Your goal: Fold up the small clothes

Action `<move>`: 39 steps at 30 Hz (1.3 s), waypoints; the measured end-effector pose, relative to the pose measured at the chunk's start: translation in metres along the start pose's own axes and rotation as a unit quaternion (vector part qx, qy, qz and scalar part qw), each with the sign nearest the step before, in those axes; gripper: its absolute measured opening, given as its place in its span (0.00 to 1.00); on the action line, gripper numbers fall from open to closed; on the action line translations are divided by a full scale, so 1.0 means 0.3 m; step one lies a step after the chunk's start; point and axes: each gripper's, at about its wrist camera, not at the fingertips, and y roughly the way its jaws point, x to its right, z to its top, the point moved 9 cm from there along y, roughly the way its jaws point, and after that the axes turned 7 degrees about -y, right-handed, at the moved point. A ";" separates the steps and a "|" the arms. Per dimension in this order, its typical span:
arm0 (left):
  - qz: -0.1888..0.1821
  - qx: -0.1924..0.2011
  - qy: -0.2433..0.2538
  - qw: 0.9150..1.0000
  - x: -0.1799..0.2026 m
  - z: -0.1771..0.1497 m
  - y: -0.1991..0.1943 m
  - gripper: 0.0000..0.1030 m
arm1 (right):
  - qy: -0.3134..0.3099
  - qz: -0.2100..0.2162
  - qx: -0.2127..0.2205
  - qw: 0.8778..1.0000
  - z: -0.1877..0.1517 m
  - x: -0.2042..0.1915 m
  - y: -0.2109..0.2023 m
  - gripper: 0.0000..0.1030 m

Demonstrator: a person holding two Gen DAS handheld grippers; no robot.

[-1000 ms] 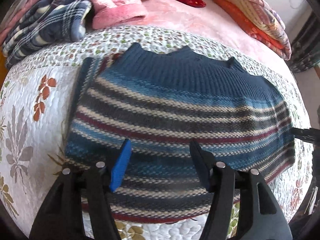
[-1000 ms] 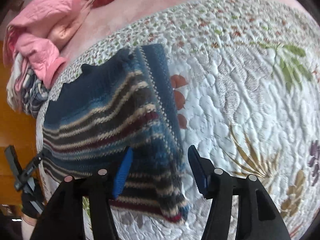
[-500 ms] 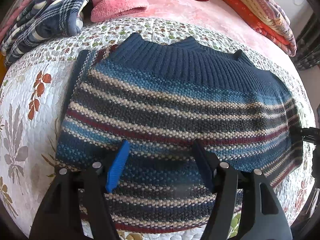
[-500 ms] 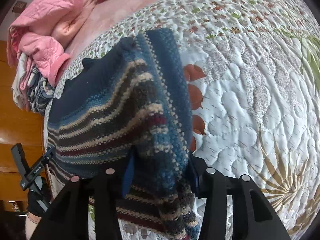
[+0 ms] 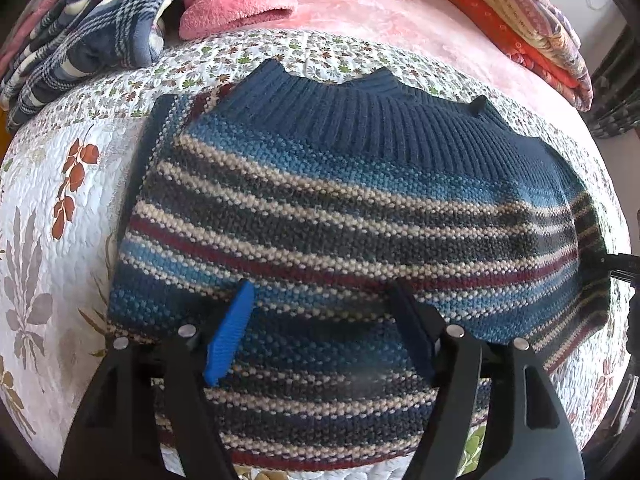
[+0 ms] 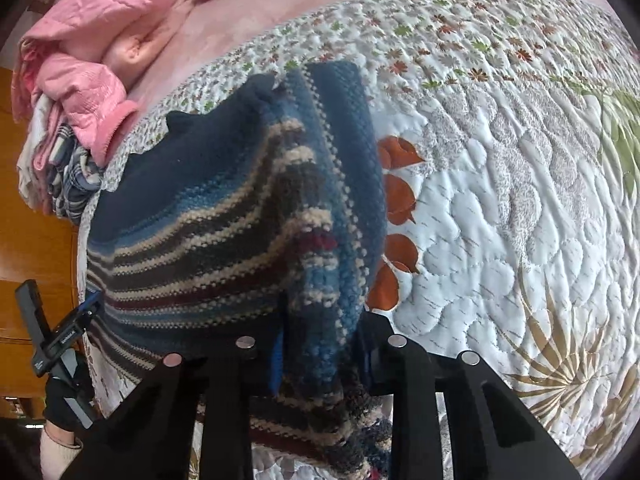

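Observation:
A small knitted sweater [image 5: 352, 208] with blue, cream, grey and maroon stripes lies flat on the quilted bedspread [image 5: 48, 208], its ribbed navy collar at the far side. My left gripper [image 5: 324, 320] hovers open over its near striped part, with nothing between the fingers. In the right wrist view the sweater [image 6: 224, 232] has its side edge folded over. My right gripper [image 6: 320, 344] is shut on that bunched side edge, which bulges up between the fingers. The left gripper [image 6: 60, 336] shows at the far left of that view.
A pile of pink and plaid clothes [image 5: 132, 12] sits at the back left on a pink blanket [image 5: 360, 12]. Folded orange and patterned bedding [image 5: 520, 16] lies back right. Open quilt [image 6: 520, 220] spreads to the right of the sweater.
The right gripper moved onto the sweater's side edge and narrowed around it, bunching the knit. The left gripper came slightly closer over the sweater and stayed open.

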 end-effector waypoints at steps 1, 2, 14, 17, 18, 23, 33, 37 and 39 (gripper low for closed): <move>-0.001 -0.001 -0.001 1.000 -0.001 0.001 0.001 0.68 | 0.000 -0.002 0.000 1.000 0.002 -0.005 -0.001 0.27; -0.002 -0.001 -0.002 1.000 0.000 0.002 0.000 0.68 | 0.001 0.000 0.001 1.000 0.005 -0.014 -0.006 0.26; -0.034 0.010 -0.027 0.999 -0.005 0.056 -0.068 0.68 | -0.124 0.063 0.049 0.989 0.061 -0.457 -0.201 0.24; -0.041 0.012 -0.031 0.999 -0.004 0.064 -0.079 0.68 | -0.163 0.055 0.044 0.984 0.043 -0.569 -0.186 0.24; -0.042 0.012 -0.033 0.998 -0.005 0.065 -0.079 0.68 | -0.179 0.053 0.039 0.982 0.035 -0.616 -0.169 0.24; -0.049 0.012 -0.042 0.998 -0.007 0.070 -0.083 0.68 | -0.221 0.027 0.014 0.975 -0.004 -0.747 -0.066 0.24; -0.091 0.010 -0.077 0.993 -0.009 0.098 -0.102 0.68 | -0.234 0.014 -0.020 0.972 -0.053 -0.798 0.103 0.47; -0.124 -0.003 -0.098 0.987 0.013 0.092 -0.094 0.68 | -0.231 0.053 -0.019 0.971 -0.069 -0.838 0.097 0.60; -0.143 -0.013 -0.107 0.984 0.034 0.083 -0.087 0.68 | -0.219 0.080 -0.019 0.972 -0.064 -0.847 0.075 0.60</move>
